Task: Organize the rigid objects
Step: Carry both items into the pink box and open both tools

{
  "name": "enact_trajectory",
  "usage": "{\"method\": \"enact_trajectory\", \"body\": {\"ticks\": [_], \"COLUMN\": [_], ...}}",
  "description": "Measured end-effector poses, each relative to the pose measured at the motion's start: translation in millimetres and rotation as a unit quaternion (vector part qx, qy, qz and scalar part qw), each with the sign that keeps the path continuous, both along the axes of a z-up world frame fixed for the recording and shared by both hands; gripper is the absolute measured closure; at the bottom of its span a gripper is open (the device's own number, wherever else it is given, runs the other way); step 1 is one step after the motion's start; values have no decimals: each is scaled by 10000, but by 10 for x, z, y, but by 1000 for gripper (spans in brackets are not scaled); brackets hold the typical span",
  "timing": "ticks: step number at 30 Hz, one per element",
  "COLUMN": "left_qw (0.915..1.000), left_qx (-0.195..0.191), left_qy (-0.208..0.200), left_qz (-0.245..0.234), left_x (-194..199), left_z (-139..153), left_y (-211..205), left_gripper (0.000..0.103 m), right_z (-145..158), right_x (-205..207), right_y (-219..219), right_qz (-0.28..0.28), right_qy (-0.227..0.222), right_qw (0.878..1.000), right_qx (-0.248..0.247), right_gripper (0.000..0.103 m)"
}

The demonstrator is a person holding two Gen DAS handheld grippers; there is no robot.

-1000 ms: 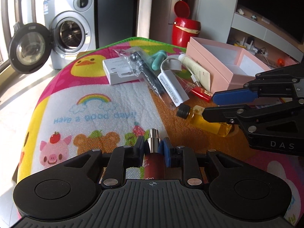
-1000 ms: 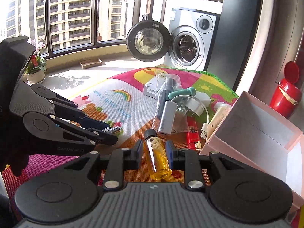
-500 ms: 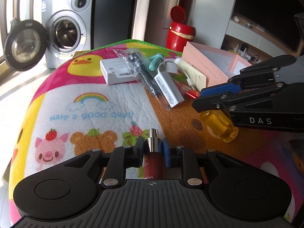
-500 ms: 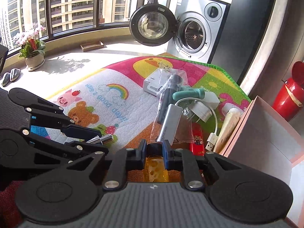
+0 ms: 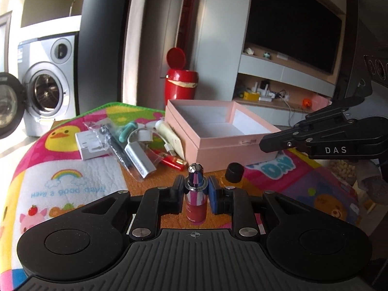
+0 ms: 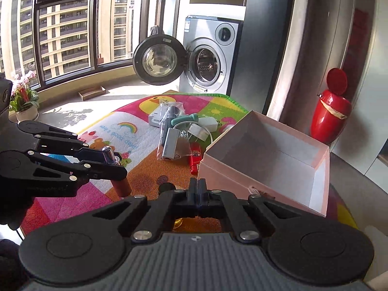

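My left gripper (image 5: 195, 190) is shut on a small red bottle with a chrome cap (image 5: 196, 202), held upright above the mat; it also shows in the right wrist view (image 6: 114, 167). My right gripper (image 6: 198, 197) is shut with its fingers pressed together and nothing between them. The yellow bottle with a black cap (image 5: 234, 172) stands on the mat below it, with only a sliver (image 6: 178, 222) showing under the right gripper. The open pink box (image 5: 218, 131) stands just behind; its inside looks bare (image 6: 274, 155).
A pile lies left of the box: a white adapter box (image 5: 91, 145), a bagged black pen (image 5: 116, 145), a white dongle (image 5: 139, 163), a red lighter (image 5: 171, 161), a teal handle (image 5: 127, 132) and a cream tube (image 5: 171, 139). A red bin (image 5: 180, 83) stands beyond the mat.
My right gripper let go of the yellow bottle, rose and shut empty; the bottle now stands on the mat. My left gripper lifted and tilted the red bottle upright, nearer the box.
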State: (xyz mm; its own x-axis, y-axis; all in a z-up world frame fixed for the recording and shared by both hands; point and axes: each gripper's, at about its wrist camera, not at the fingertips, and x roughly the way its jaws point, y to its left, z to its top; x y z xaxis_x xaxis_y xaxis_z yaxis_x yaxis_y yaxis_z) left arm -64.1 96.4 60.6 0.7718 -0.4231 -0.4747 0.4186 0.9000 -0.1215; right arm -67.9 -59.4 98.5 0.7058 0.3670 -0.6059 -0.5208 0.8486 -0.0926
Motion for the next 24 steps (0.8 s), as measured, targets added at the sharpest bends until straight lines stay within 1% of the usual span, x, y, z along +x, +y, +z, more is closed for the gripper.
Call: {"method": "enact_trajectory", "body": {"ticks": [3,5,6,7,8,9,10,12,17,18,19,20,21,22,24], "left_qw": [10000,9998,9997,9995,9994,9993,9992,9989,9992,9992,9993,9993,9994,9995,9996], "left_qx": [51,182,238,283,291,287,285,287,245,236,237,236,231,215,174], "left_qy": [32,33,45,92,146,215,275,357,307,307,301,283,264,234,152], "left_qz": [-17,25,41,61,73,83,88,99,76,52,22,-14,-47,-91,-189], "left_x": [-48,-106,-122,-144,-156,-166,-175,-189,-214,-214,-220,-225,-227,-219,-160], "left_z": [-18,-46,-65,-97,-123,-152,-180,-229,-230,-230,-227,-221,-211,-186,-103], "left_y": [-44,-51,-51,-29,-12,7,25,51,51,42,28,15,6,-20,-69], "left_gripper": [79,79,79,79,79,79,79,79,79,79,79,79,79,79,79], "right_z": [-18,-53,-70,-101,-129,-153,-191,-267,-403,-413,-414,-398,-373,-338,-227], "right_x": [-97,-164,-174,-172,-150,-127,-84,17,248,263,248,214,172,131,73], "right_y": [-47,5,28,73,114,141,180,251,329,335,334,328,311,282,201], "right_qz": [116,260,312,358,346,328,295,186,78,70,124,153,169,191,180], "right_qy": [-88,-143,-148,-133,-125,-127,-132,-102,191,245,297,273,216,179,124], "right_qw": [9999,9996,9994,9993,9993,9994,9995,9998,9996,9995,9993,9994,9996,9996,9997], "right_qx": [58,16,4,-5,-10,-10,-6,-3,186,180,184,140,101,89,112], "right_gripper": [101,98,95,87,82,71,64,63,64,67,77,76,79,84,84]}}
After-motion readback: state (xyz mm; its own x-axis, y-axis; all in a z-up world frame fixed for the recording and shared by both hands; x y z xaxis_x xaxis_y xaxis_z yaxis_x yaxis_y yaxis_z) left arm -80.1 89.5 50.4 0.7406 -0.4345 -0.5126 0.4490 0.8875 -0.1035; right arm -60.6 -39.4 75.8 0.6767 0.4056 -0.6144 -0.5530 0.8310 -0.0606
